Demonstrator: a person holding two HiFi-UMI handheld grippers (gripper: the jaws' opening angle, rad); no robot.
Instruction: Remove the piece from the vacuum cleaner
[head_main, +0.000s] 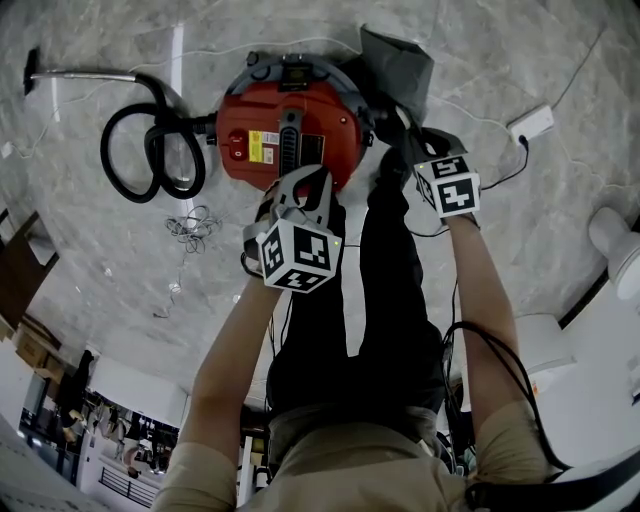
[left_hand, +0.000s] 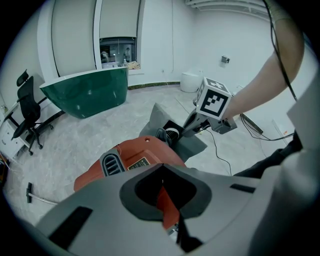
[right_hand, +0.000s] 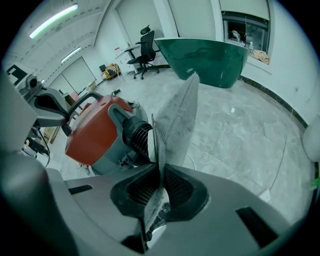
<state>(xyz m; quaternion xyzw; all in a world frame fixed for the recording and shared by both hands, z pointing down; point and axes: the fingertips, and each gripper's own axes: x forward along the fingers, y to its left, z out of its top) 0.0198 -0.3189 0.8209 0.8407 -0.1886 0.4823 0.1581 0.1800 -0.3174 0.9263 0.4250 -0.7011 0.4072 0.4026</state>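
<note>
- Cloth is what the piece looks like: a grey dust bag (right_hand: 177, 120) of felt-like, finely meshed fabric. It stands up as a thin, limp sheet with a dusty bloom.
- It sits at the side of the vacuum cleaner (head_main: 290, 125), joined to a black ribbed collar (right_hand: 137, 132) on the body. In the head view it shows to the upper right of the red shell.
- Right gripper (right_hand: 159, 197): jaws pinched tight on a fold of the bag's cloth.
- Left gripper (left_hand: 165, 202): jaws drawn nearly together with a sliver of the red shell between them, seemingly nipping its rim to steady the machine.
- Handling, as a guess: the bag is light and soft and unlikely to break. The fabric may stretch, tear or shed dust if hauled by a thin fold, so a hold close to the collar would likely pull truer.
- Vacuum cleaner: glossy red domed plastic on a grey base, hard and smooth, probably heavy enough to stay put.
- A black hose (head_main: 150, 150) coils on the marbled floor (head_main: 120, 270).
</note>
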